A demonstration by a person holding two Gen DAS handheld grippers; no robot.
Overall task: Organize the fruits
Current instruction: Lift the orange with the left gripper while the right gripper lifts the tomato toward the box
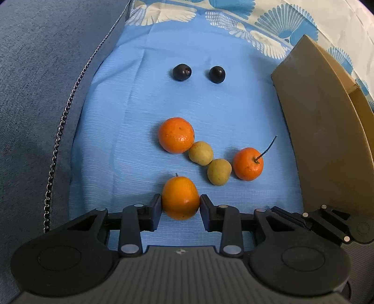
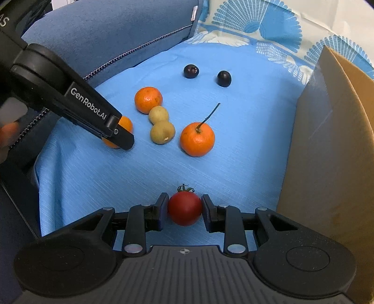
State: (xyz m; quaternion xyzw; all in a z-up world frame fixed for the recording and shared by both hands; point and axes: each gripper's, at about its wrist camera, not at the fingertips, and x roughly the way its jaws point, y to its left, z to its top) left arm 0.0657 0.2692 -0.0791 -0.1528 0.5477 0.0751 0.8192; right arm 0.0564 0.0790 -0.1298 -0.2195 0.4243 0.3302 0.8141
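Note:
My left gripper (image 1: 180, 202) is shut on a mandarin (image 1: 180, 198) low over the blue cloth; it also shows in the right wrist view (image 2: 116, 138), partly hiding that mandarin (image 2: 126, 124). My right gripper (image 2: 184, 205) is shut on a red tomato (image 2: 184, 208). On the cloth lie two more mandarins (image 1: 176, 135) (image 1: 248, 163), the right one with a long stem, two yellow-brown longans (image 1: 201, 153) (image 1: 219, 171) touching between them, and two dark cherries (image 1: 182, 72) (image 1: 217, 74) farther back.
A cardboard box (image 1: 322, 131) stands at the right, its wall (image 2: 332, 149) close to my right gripper. A blue-grey cushion with a zipper (image 1: 42, 93) borders the cloth (image 1: 131, 98) on the left. A patterned sheet (image 1: 257, 21) lies behind.

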